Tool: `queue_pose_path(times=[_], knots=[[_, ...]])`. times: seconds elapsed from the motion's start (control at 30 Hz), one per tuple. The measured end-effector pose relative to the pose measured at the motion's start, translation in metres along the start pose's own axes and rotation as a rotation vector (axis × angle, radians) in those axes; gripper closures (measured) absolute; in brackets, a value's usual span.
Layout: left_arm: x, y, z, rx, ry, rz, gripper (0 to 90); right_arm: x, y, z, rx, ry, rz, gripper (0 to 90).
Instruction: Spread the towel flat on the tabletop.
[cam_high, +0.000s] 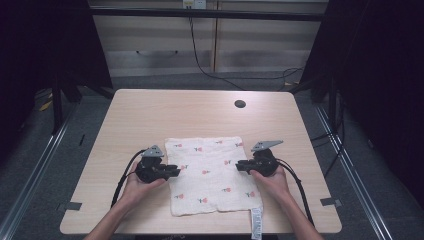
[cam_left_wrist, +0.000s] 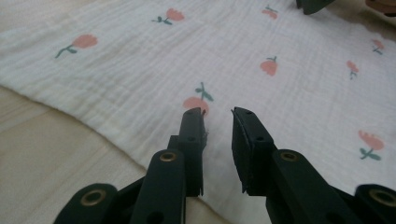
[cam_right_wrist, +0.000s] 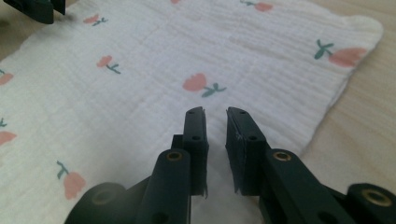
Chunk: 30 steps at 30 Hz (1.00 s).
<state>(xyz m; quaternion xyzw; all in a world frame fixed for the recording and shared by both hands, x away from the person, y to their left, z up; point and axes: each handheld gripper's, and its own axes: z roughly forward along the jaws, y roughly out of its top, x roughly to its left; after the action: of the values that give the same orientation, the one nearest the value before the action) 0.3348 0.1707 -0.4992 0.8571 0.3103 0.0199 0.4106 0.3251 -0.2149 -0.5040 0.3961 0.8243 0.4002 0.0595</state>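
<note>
High view: cloth (cam_high: 210, 175) flat on surface (cam_high: 150, 115), left gripper (cam_high: 176, 171) and right gripper (cam_high: 239, 165) at opposite edges. Left gripper view: jaws narrow, empty, over the cloth; dip lower to catch one layer. Right gripper view: narrow gap, empty; pinch the edge at matching height.

Bare tabletop (cam_high: 200, 110) all around the flat cloth (cam_high: 210, 172).

Both forearms enter from the surface's near edge. Left gripper (cam_high: 176, 171) points inward toward the right one, jaws slightly parted, nothing between them. Right gripper (cam_high: 238, 165) points back toward it, jaws likewise narrowly apart and empty. Hands wrap each gripper body.
</note>
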Motion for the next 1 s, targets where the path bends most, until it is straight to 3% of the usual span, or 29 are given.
queue_pose_path(times=[0.03,0.3,0.47,0.7,0.8,1.0], knots=[[0.001,-0.001,0.001,0.017,0.013,0.007,73.8,0.000,-0.002,0.000,0.003,-0.004,-0.001,77.9],[0.008,-0.002,0.003,-0.002,0.007,0.001,77.3,0.001,-0.007,-0.007,0.021,0.002,0.011,79.0],[0.010,0.000,0.005,-0.010,0.025,0.000,77.4,0.005,-0.008,-0.008,0.025,-0.012,-0.011,77.7],[0.008,-0.004,0.002,-0.008,0.031,0.009,76.4,0.016,-0.014,-0.011,0.024,0.024,0.004,78.0],[0.007,-0.006,-0.001,-0.009,0.026,0.008,75.9,0.020,-0.018,-0.013,0.027,0.029,-0.012,78.0],[-0.004,-0.014,-0.007,0.005,0.019,0.039,75.3,0.028,-0.023,-0.016,0.032,0.044,-0.022,78.0]])
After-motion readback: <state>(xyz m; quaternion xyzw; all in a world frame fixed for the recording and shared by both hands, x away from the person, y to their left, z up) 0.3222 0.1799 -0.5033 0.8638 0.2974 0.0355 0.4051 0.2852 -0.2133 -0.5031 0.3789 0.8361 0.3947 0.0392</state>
